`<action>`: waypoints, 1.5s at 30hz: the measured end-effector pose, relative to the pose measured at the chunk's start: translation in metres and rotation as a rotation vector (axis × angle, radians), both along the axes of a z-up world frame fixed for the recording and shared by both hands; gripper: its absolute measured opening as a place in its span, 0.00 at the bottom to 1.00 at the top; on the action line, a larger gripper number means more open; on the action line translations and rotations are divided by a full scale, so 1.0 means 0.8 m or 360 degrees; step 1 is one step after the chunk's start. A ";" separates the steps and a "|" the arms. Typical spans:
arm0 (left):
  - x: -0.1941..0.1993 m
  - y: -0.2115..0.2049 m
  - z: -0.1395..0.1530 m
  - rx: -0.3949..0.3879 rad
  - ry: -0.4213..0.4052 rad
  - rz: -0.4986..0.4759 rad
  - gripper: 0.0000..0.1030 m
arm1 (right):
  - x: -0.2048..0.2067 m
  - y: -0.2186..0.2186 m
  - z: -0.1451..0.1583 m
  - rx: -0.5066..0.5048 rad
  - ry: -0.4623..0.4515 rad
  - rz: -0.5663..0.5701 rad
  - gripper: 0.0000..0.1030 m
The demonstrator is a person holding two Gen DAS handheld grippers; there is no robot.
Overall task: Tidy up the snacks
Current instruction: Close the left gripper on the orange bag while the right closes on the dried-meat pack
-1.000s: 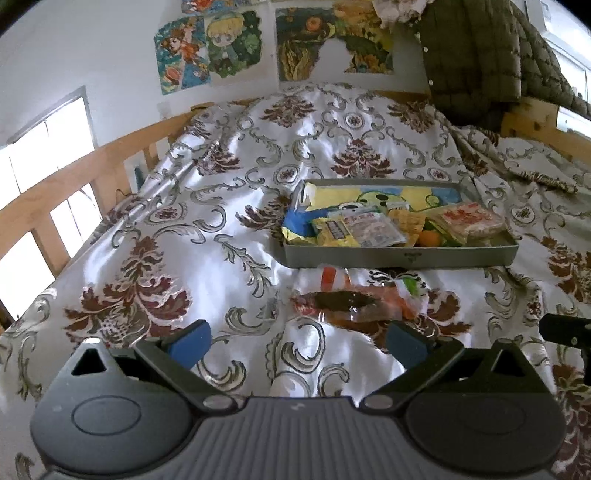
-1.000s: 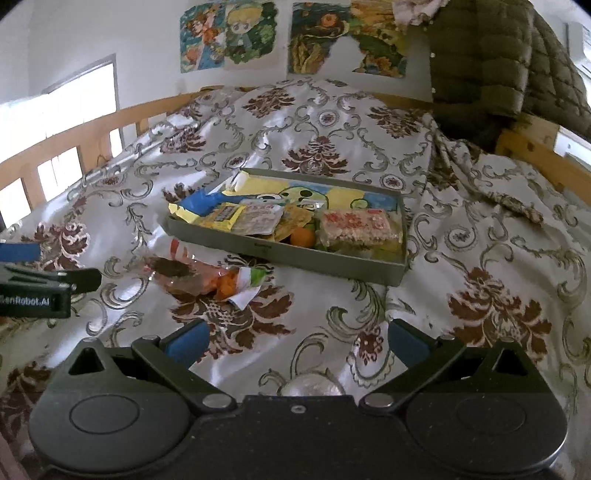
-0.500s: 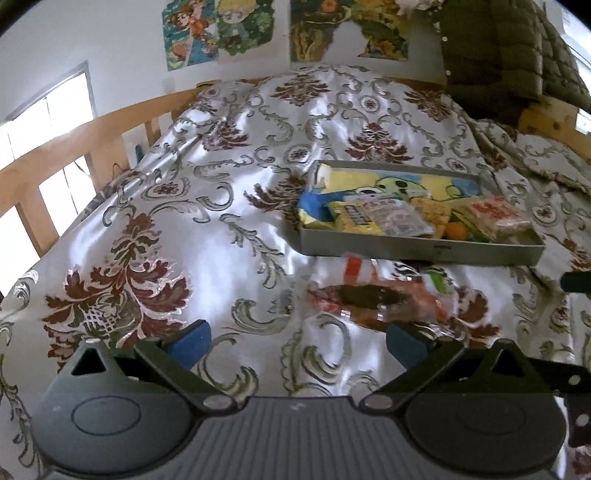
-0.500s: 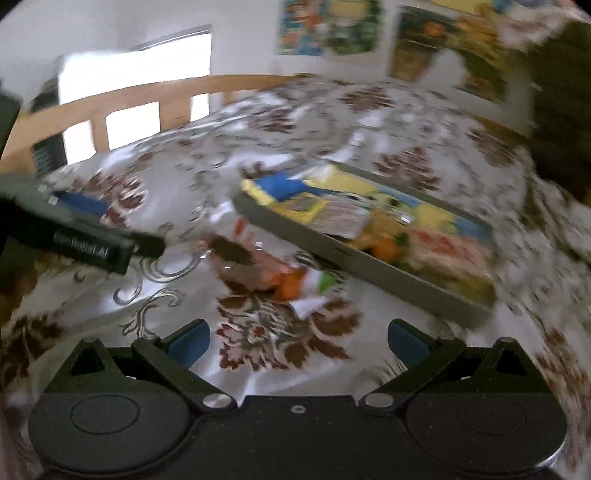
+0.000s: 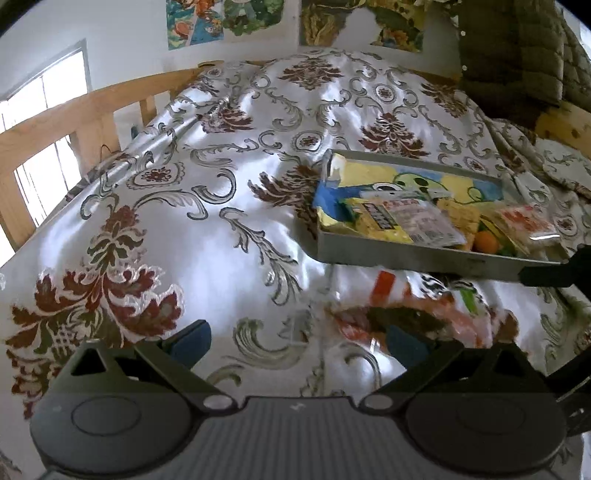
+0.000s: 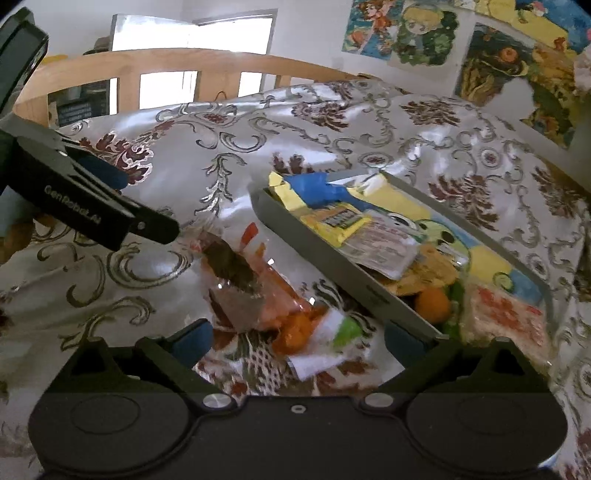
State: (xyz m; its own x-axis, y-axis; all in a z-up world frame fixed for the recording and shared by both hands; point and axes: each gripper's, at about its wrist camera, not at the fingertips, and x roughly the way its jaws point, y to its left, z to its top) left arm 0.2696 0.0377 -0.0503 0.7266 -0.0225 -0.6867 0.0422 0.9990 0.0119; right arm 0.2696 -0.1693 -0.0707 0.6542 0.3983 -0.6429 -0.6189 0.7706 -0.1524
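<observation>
Blue pads on the right gripper [image 6: 297, 343] stand spread to either side of the loose snack packet [image 6: 258, 295], which lies on the patterned bedspread [image 6: 155, 266] just in front of the grey tray [image 6: 332, 269]. Its jaws have just been closing a little, yet neither pad presses on the wrapper, so nothing is gripped. Compared with a second ago this gripper has rolled and dropped toward the packet, which then lay well ahead and off to the left of the fingers and now sits between them at the bottom of its view. That reads as the approach for a pick, with the packet the one snack not yet in the tray.

Across the packet, the left gripper [image 5: 297, 341] is also spread wide and holds nothing. It too has come closer: the packet [image 5: 406, 314], earlier well ahead of the fingers, now lies right at its right pad, and the tray [image 5: 406, 260] fills more of the view. In the right wrist view its dark finger [image 6: 147, 225] reaches in almost to the packet's far end.

Beyond, the tray holds the yellow, clear and red-printed packets and a small orange piece of fruit [image 6: 432, 304]. Wooden bed rail [image 6: 166, 62] and wall posters [image 6: 402, 31] close the scene, unchanged
</observation>
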 end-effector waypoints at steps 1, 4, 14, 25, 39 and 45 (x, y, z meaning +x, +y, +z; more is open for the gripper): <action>0.004 0.001 0.000 0.0003 -0.0010 0.0001 1.00 | 0.005 0.007 -0.001 0.0006 0.0004 0.0020 0.93; 0.012 0.006 -0.001 0.0017 -0.0067 0.0012 1.00 | 0.014 0.026 -0.003 0.0013 -0.0001 0.0090 0.89; 0.013 0.016 0.001 -0.0116 -0.0088 0.0006 1.00 | 0.029 0.068 -0.022 -0.0069 0.0019 0.0254 0.59; 0.004 0.009 0.005 -0.0136 -0.0110 -0.0048 1.00 | 0.019 0.042 -0.018 -0.0108 0.0097 0.0165 0.51; -0.002 -0.034 -0.006 -0.0004 -0.0102 -0.0417 1.00 | -0.020 -0.054 -0.024 -0.0243 0.0298 -0.0049 0.58; 0.010 -0.060 -0.011 0.0220 -0.0186 -0.0841 1.00 | -0.003 -0.045 -0.031 -0.0172 0.0275 0.0052 0.66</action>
